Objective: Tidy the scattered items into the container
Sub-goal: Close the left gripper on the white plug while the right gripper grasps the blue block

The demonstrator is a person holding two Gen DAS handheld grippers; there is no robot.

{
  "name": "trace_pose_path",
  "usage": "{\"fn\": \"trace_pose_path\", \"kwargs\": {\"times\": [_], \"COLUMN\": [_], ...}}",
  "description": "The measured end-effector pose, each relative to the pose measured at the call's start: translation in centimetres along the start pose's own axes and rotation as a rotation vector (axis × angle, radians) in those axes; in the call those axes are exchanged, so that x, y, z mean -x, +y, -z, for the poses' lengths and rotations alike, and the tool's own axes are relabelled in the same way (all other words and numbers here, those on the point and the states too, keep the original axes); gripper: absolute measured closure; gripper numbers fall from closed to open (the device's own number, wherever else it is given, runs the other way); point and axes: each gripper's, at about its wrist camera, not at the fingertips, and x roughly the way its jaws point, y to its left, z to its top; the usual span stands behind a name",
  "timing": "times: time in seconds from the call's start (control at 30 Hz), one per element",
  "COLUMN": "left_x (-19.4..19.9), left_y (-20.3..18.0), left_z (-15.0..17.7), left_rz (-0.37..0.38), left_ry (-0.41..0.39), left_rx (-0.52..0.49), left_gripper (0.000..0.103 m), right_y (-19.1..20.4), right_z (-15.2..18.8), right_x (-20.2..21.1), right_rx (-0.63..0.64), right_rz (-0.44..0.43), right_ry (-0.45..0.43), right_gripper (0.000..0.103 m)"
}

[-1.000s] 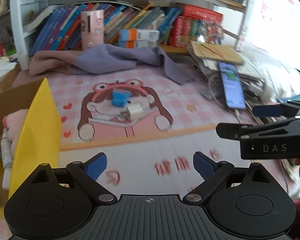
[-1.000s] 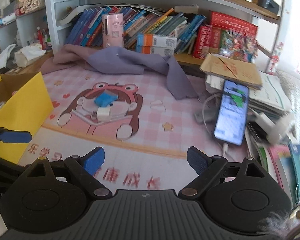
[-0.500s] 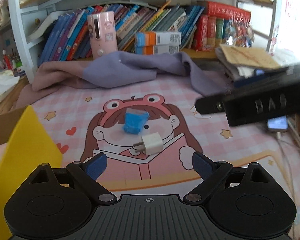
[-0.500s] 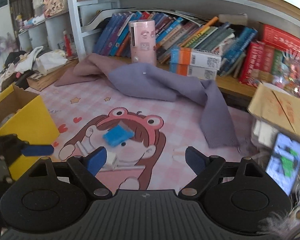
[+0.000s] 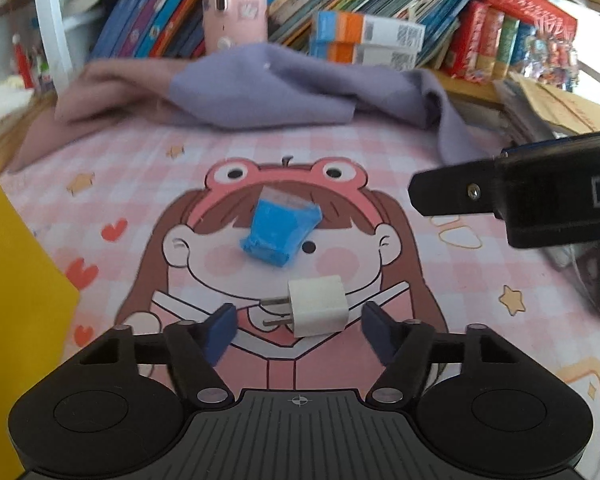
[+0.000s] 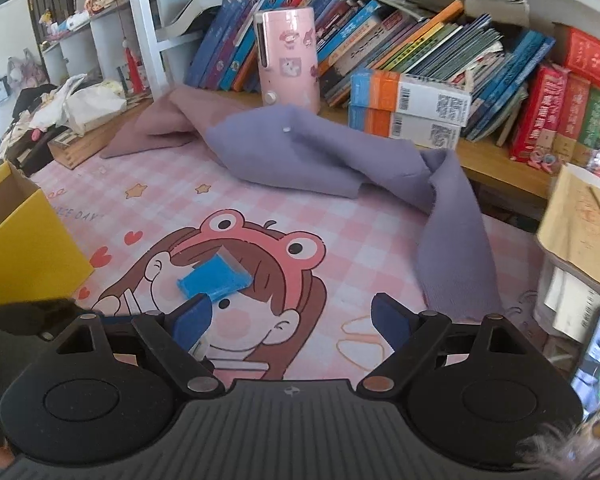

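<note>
A white plug adapter (image 5: 319, 305) lies on the pink cartoon mat (image 5: 440, 160), its prongs pointing left. My left gripper (image 5: 300, 330) is open, with the adapter between its blue pads (image 5: 220, 330), not touching. A blue packet (image 5: 280, 230) lies just beyond the adapter; it also shows in the right wrist view (image 6: 216, 276). My right gripper (image 6: 290, 320) is open and empty, low over the mat, the packet near its left pad. The yellow cardboard box (image 6: 24, 248) stands at the left; its flap shows in the left wrist view (image 5: 16, 304).
A purple and pink cloth (image 6: 320, 156) lies bunched at the mat's far edge. Behind it stand books, a pink device (image 6: 288, 60) and stacked orange-blue boxes (image 6: 408, 108). A phone (image 6: 596, 360) and paper stacks lie at the right.
Both grippers have moved forward and lower over the mat. The left one has closed in until the white adapter lies between its pads. The right one has come up beside the blue packet.
</note>
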Motion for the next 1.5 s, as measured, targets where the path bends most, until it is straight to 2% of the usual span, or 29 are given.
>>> {"fn": "trace_pose_path", "kwargs": {"times": [0.07,0.2,0.5,0.57,0.67,0.8,0.87,0.9,0.93,1.0,1.2,1.23,1.3,1.5], "left_x": [-0.2,-0.4,2.3,3.3,4.8,6.8,7.7,8.1,8.5,9.1,10.3,10.6,11.4,12.7], "left_y": [0.0,0.3,3.6,4.2,4.6,4.9,4.9,5.0,5.0,5.2,4.8,4.8,4.6,4.6], "left_z": [-0.2,-0.4,1.2,1.4,1.5,1.5,1.5,1.5,1.6,1.7,2.0,2.1,2.0,2.6], "left_rz": [-0.007,-0.019,-0.063,-0.077,-0.102,-0.106,-0.105,-0.103,-0.101,-0.098,-0.086,-0.084,-0.082,-0.061], "left_ry": [-0.010,-0.026,0.005,-0.007,-0.038,-0.076,-0.090,-0.096,-0.100,-0.106,-0.128,-0.136,-0.155,-0.180], "left_rx": [-0.008,-0.011,0.065,0.074,0.061,0.058,0.061,0.066,0.071,0.081,0.072,0.069,0.064,0.063], "left_gripper": [0.041,0.060,0.061,0.061,0.061,0.061,0.061,0.061,0.061,0.061,0.061,0.061,0.061,0.061], "right_y": [-0.1,-0.2,2.0,3.0,4.2,4.8,5.1,5.4,5.5,5.2,5.3,5.4,5.5,6.0], "right_z": [-0.3,-0.9,-1.9,-2.0,-1.9,-1.6,-1.4,-1.3,-1.3,-1.4,-0.6,-0.5,-0.5,0.6], "right_x": [-0.7,-2.2,-6.6,-7.6,-9.0,-10.7,-10.8,-10.8,-10.7,-10.5,-9.2,-8.7,-7.4,-4.3], "right_rx": [0.001,0.003,0.111,0.162,0.236,0.247,0.282,0.302,0.308,0.274,0.250,0.243,0.214,0.188], "right_rz": [-0.018,-0.064,-0.188,-0.224,-0.226,-0.244,-0.228,-0.213,-0.202,-0.204,-0.194,-0.194,-0.187,-0.152], "right_ry": [0.010,0.035,0.098,0.107,0.112,0.132,0.111,0.100,0.092,0.093,0.091,0.086,0.071,0.059], "right_gripper": [0.016,0.016,0.016,0.016,0.016,0.016,0.024,0.037,0.045,0.051,0.057,0.066,0.078,0.084]}}
